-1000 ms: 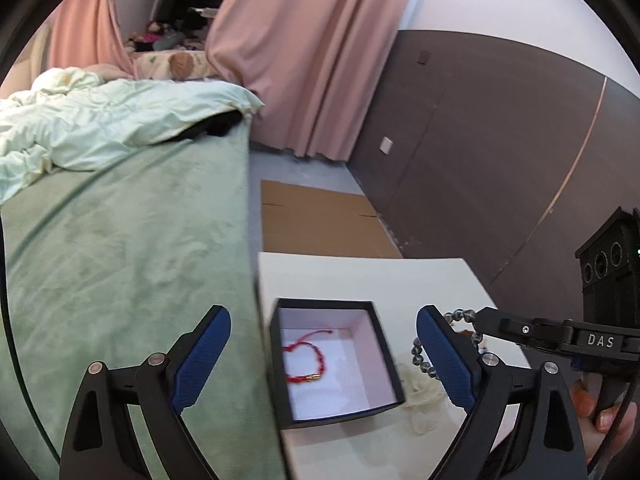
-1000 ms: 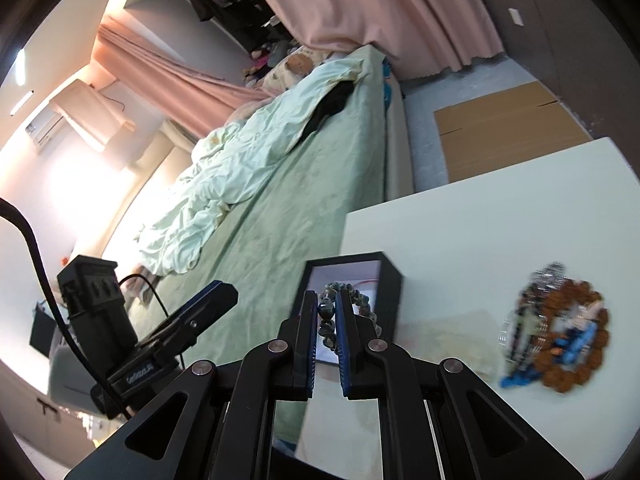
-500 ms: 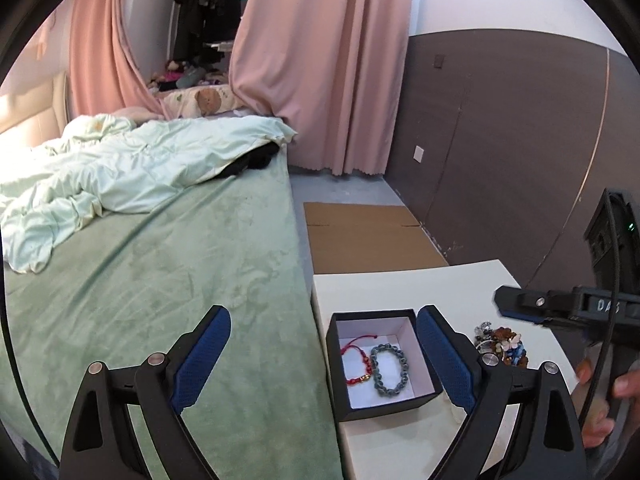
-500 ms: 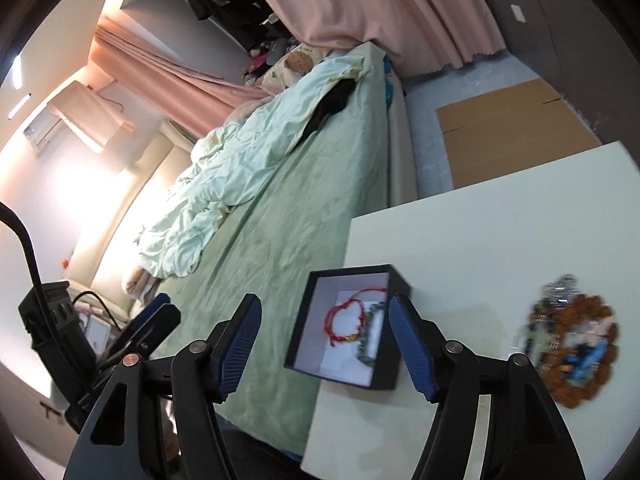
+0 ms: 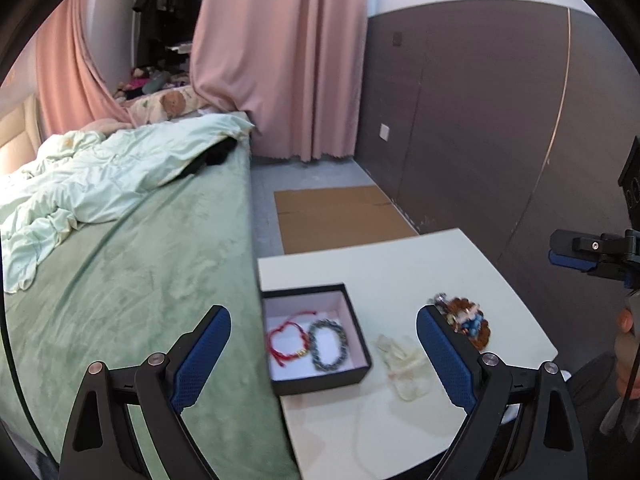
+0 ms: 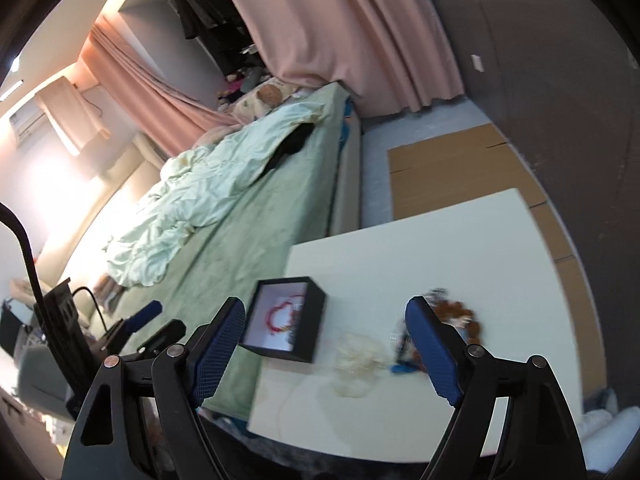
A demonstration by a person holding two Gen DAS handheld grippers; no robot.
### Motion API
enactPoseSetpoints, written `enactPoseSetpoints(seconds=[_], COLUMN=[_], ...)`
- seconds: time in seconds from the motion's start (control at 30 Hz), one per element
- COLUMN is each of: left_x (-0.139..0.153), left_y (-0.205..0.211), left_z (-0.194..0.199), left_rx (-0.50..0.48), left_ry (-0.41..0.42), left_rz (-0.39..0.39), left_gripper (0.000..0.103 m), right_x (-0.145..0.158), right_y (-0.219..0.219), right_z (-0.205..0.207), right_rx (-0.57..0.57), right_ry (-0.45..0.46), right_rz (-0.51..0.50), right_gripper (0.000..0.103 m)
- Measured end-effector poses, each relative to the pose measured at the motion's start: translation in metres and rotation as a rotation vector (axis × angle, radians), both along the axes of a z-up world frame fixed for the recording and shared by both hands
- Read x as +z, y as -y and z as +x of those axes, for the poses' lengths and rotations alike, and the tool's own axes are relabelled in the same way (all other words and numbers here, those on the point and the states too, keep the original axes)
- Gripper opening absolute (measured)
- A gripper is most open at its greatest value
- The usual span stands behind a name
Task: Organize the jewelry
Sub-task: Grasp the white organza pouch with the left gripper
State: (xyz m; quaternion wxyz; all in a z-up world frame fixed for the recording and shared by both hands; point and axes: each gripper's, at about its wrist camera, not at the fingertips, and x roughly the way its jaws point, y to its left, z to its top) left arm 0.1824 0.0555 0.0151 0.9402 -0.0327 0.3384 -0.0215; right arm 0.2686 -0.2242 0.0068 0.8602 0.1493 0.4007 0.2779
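we held the left gripper (image 5: 322, 354) and the right gripper (image 6: 325, 342) above the white table (image 5: 400, 264), both spread wide and carrying nothing. the black box (image 5: 316, 382) sat at the table's edge beside the bed (image 5: 120, 280), with the red cord bracelet (image 5: 286, 342) and the grey bead bracelet (image 5: 329, 345) side by side inside. the pile of jewelry (image 5: 466, 320) lay well apart, a pale pouch (image 5: 404, 366) between them.
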Motion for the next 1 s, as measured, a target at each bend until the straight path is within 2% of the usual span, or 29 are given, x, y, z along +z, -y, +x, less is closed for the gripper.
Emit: enactPoseSetpoints(seconds=[0.2, 0.3, 0.37, 0.43, 0.53, 0.67, 0.83, 0.9, 1.0], left_x=[-0.020, -0.031, -0.040, -0.049, -0.066, -0.086, -0.110, -0.116, -0.125], left_y=[0.030, 0.045, 0.058, 0.068, 0.085, 0.103, 0.119, 0.122, 0.125], left_z=[0.005, 0.009, 0.013, 0.015, 0.024, 0.034, 0.052, 0.058, 0.068], left_rx=[-0.046, -0.067, -0.089, -0.108, -0.144, -0.190, -0.217, -0.223, -0.237], left_ry=[-0.060, -0.099, -0.124, -0.140, -0.183, -0.229, -0.294, -0.306, -0.325], left_rz=[-0.020, -0.019, -0.020, -0.004, 0.023, 0.046, 0.083, 0.091, 0.110], left_gripper=[0.094, 0.085, 0.084, 0.080, 0.071, 0.069, 0.068, 0.065, 0.062], right_x=[-0.020, -0.040, -0.052, -0.060, -0.064, -0.072, -0.098, -0.114, -0.133], right_y=[0.026, 0.037, 0.044, 0.054, 0.061, 0.067, 0.077, 0.082, 0.084], right_z=[0.001, 0.004, 0.008, 0.011, 0.011, 0.013, 0.028, 0.037, 0.049], right_rx=[-0.048, -0.076, -0.094, -0.109, -0.106, -0.089, -0.099, -0.117, -0.120], right_ry=[-0.048, -0.107, -0.148, -0.184, -0.178, -0.184, -0.244, -0.286, -0.359], right_rz=[0.011, 0.034, 0.050, 0.070, 0.082, 0.096, 0.127, 0.130, 0.170], right_gripper=[0.083, 0.083, 0.083, 0.083, 0.083, 0.083, 0.083, 0.080, 0.068])
